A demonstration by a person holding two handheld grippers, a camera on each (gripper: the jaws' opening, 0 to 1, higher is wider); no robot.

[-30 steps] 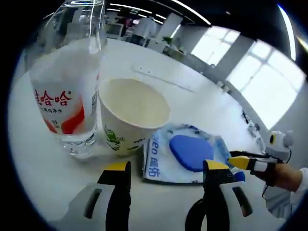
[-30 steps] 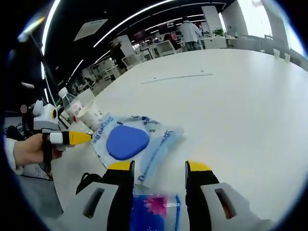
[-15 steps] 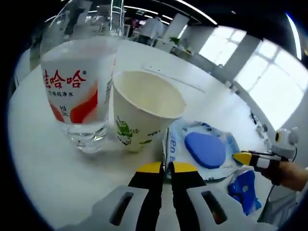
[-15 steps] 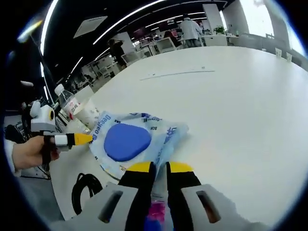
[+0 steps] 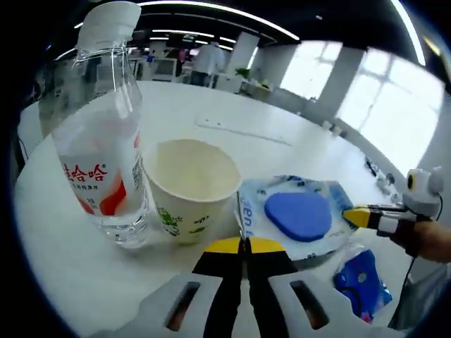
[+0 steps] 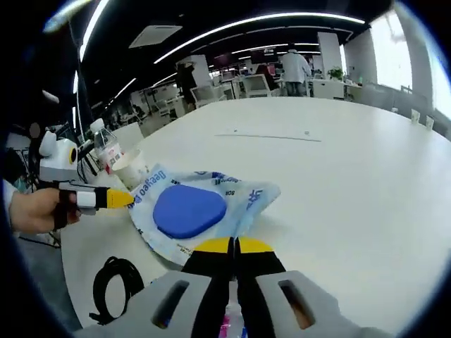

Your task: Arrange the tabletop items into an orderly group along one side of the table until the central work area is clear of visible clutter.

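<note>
A wet-wipes pack (image 5: pixel 299 215) with a blue lid lies just right of a paper cup (image 5: pixel 189 186) and a clear water bottle (image 5: pixel 102 162). My left gripper (image 5: pixel 246 245) is shut, its tips pinching the pack's near-left edge. From the right, my right gripper (image 5: pixel 352 215) meets the pack's far corner. In the right gripper view the pack (image 6: pixel 189 210) lies ahead, and my right gripper (image 6: pixel 235 244) is shut on its near edge. The left gripper (image 6: pixel 125 199) holds the opposite edge. A small blue packet (image 5: pixel 361 278) lies under the right gripper.
The white table (image 6: pixel 338 176) stretches wide and bare beyond the pack. A black cable loop (image 6: pixel 113 296) lies near the table edge at lower left. The bottle (image 6: pixel 106 151) and cup (image 6: pixel 127 167) stand behind the left gripper. Desks and people are far behind.
Both grippers went from open to shut on opposite edges of the wipes pack. The views have since shifted a little and the pack looks slightly raised.
</note>
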